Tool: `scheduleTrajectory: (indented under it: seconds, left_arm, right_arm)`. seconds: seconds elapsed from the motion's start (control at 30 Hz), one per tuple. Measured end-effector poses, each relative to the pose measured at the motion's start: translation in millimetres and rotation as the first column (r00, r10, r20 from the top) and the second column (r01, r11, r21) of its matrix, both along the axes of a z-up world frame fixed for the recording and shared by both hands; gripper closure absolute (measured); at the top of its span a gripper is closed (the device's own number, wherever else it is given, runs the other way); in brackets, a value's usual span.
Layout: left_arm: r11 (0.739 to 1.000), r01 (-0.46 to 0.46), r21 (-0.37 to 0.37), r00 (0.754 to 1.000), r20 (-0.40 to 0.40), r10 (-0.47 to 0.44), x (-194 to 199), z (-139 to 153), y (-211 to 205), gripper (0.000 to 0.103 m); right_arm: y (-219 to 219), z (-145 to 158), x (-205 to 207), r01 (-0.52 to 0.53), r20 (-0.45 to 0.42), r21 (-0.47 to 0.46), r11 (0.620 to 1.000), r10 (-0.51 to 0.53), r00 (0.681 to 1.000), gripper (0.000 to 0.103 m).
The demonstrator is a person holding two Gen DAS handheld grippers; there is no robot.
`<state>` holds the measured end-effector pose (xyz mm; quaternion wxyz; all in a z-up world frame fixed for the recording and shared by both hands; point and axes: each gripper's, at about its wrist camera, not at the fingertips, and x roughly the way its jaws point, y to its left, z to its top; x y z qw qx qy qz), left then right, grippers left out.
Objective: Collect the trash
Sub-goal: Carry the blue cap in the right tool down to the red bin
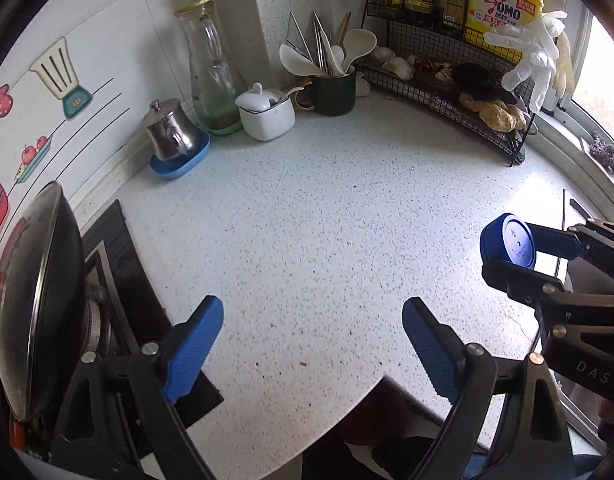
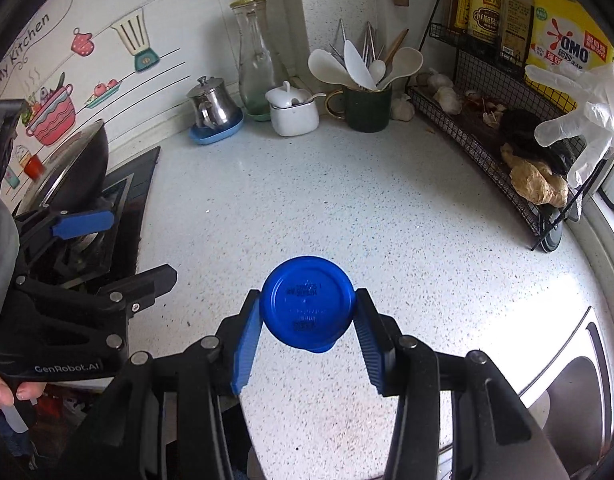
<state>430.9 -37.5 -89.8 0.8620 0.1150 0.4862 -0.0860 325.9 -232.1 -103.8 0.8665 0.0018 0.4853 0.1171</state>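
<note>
The blue cap (image 2: 307,304) is clamped between the pads of the right gripper (image 2: 307,320) – flat face outward, above the countertop (image 2: 387,208) – while the left gripper (image 1: 311,344), spread and empty, is held well to its left.

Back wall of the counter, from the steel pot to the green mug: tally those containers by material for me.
Steel: 1, the lidded steel pot
Glass: 1, the tall glass carafe
White ceramic: 1, the sugar jar
Dark green enamel or ceramic: 1, the utensil mug
Total: 4
</note>
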Motion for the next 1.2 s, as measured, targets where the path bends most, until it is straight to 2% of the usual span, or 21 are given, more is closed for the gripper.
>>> scheduleTrajectory:
  seconds: [0.33,0.73,0.93,1.2]
  left_arm:
    - [0.998,-0.044,-0.035,0.999,0.004,0.044,-60,3,24,0.013]
    - [0.998,-0.002,-0.060,0.998,-0.061,-0.002,-128,-16,69,0.013]
    - [0.997,0.028,-0.065,0.994,-0.100,-0.035,-166,-33,97,0.013]
    - [0.996,0.050,-0.078,0.980,-0.187,-0.063,-215,-76,120,0.013]
  right_arm:
    - [22,4,-40,-0.065,0.009,-0.008,0.998,0.065,0.998,0.060]
    - [65,-14,-97,-0.034,-0.057,-0.013,0.999,0.033,0.998,0.060]
    - [92,-25,-135,0.003,-0.090,-0.011,1.000,-0.004,0.996,0.060]
    - [120,-53,-184,0.055,-0.136,-0.046,0.997,-0.061,0.989,0.060]
